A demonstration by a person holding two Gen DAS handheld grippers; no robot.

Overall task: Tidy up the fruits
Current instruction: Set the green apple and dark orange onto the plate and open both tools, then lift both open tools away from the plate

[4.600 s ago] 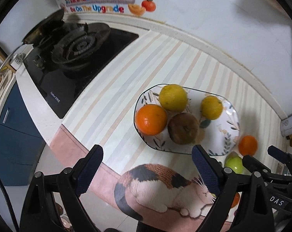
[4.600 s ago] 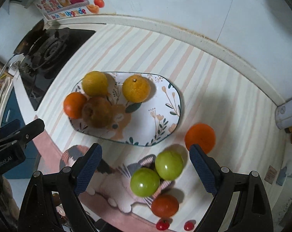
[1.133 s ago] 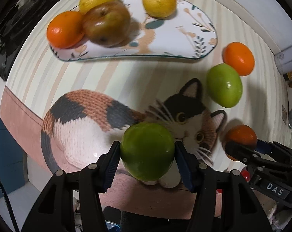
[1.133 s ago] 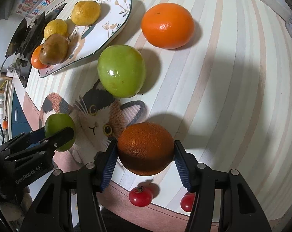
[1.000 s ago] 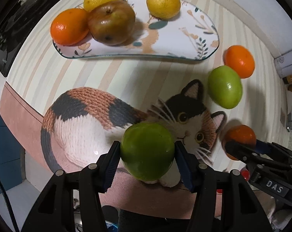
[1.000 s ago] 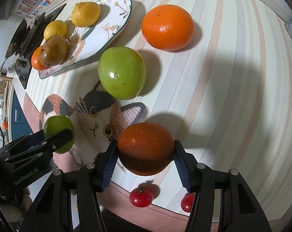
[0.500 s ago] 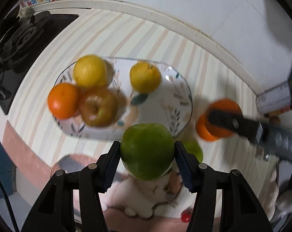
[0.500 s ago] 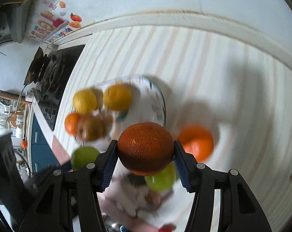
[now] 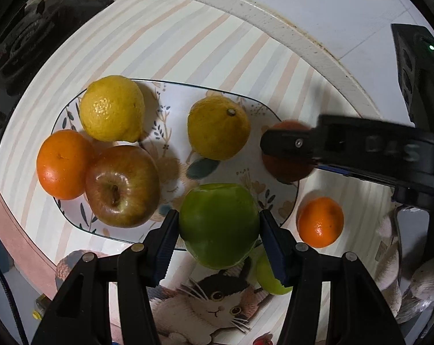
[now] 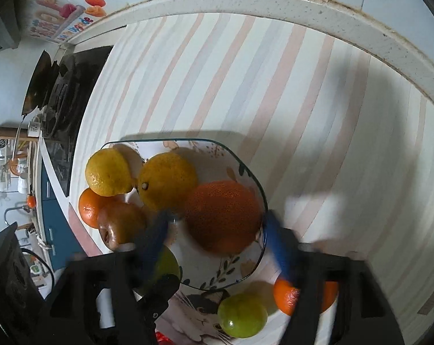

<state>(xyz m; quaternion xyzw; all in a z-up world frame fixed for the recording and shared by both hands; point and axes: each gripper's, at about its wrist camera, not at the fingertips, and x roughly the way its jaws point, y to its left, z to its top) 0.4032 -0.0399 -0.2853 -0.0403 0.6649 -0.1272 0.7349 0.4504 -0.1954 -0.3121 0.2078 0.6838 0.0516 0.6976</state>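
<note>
My left gripper (image 9: 218, 227) is shut on a green apple (image 9: 219, 224) and holds it over the near edge of the floral plate (image 9: 288, 210). The plate holds two lemons (image 9: 112, 108), an orange (image 9: 62, 164) and a brownish apple (image 9: 122, 185). My right gripper (image 10: 217, 230) has its blurred fingers spread apart, a dark orange (image 10: 223, 215) lying between them on the plate (image 10: 254, 270). It reaches in from the right in the left wrist view (image 9: 286, 146). A second green apple (image 10: 242, 314) and a small orange (image 9: 320, 221) lie on the mat.
A cat-pattern mat (image 9: 214, 310) lies below the plate on the striped counter (image 10: 245, 86). A black gas stove (image 10: 64, 92) stands at the left. A white counter rim and wall (image 10: 303, 3) run along the back. Small red tomatoes (image 9: 263, 339) lie near the front edge.
Both grippers moved from above the mat to the plate with their fruits. The right fingers have spread off the dark orange, which now rests on the plate. The left still grips the green apple.
</note>
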